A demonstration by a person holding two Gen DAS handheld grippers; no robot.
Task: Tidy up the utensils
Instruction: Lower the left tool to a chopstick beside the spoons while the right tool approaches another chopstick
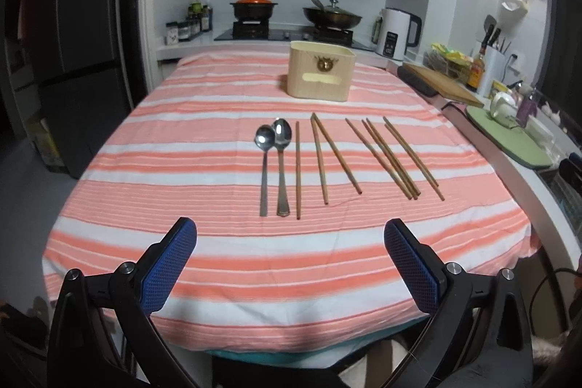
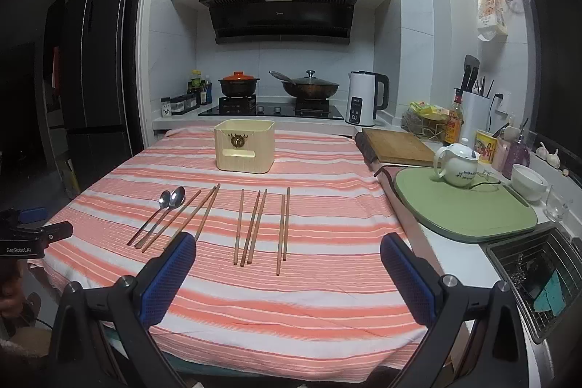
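Observation:
Two metal spoons lie side by side on the striped tablecloth. Several wooden chopsticks lie in a row to their right. A cream utensil box stands upright at the far end of the table. My left gripper is open and empty, near the table's front edge, short of the spoons. My right gripper is open and empty, above the near ends of the chopsticks. The left gripper's body shows at the left edge of the right wrist view.
A counter runs along the right with a wooden cutting board, a green mat bearing a white teapot, a bowl and a sink. A stove with pots and a kettle stand behind the table. A fridge stands at the left.

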